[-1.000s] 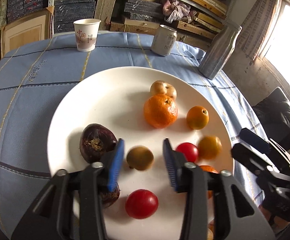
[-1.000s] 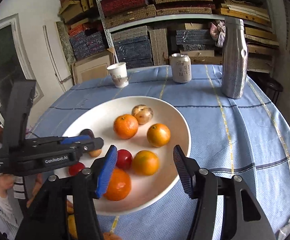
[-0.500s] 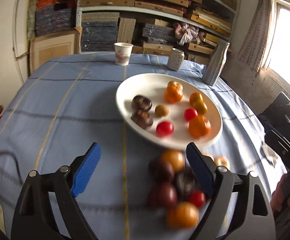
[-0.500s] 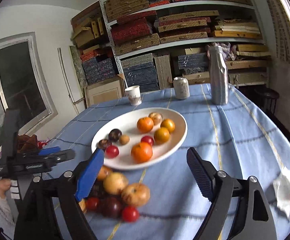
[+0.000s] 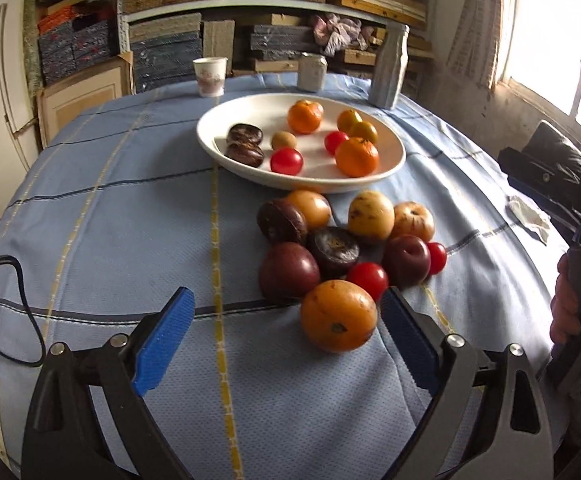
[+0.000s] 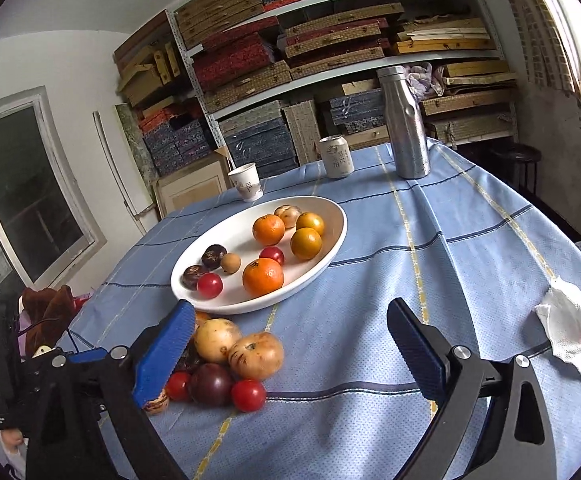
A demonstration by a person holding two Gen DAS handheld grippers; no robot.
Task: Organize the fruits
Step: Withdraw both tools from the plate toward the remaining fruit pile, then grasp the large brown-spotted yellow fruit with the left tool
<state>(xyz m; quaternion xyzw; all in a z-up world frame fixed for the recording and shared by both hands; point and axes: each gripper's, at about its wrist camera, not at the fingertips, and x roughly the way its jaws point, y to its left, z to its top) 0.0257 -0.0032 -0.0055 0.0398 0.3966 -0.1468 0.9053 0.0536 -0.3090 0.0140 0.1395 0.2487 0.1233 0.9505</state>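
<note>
From where I sit, both sets of jaws have just been opening and now stand wide, with nothing pressed between the pads of either. The left gripper (image 5: 286, 340) has the large orange fruit (image 5: 338, 315) lying between its blue fingers (image 5: 162, 344), close against the right-hand one and well clear of the other; no contact that I can confirm. The right gripper (image 6: 290, 348) frames bare blue tablecloth (image 6: 370, 280); the loose pile of fruit (image 6: 226, 364) lies at and behind its left finger, not between the two. The white plate (image 5: 394, 160) sits just beyond the pile and already carries oranges, small red fruits and dark ones. My assessment of handling: the orange fruit is round, moderately heavy and firm-skinned, likely to roll if nudged, so it should be taken across its widest part with the pads squarely on opposite sides. The small red fruit (image 5: 368, 278) touching it looks thin-skinned and smooth; it would bruise or squirt out under a hard squeeze. The dark, wrinkled fruits (image 5: 288, 270) appear tougher. Recommended correction: centre the left jaws on the orange fruit before closing.
</note>
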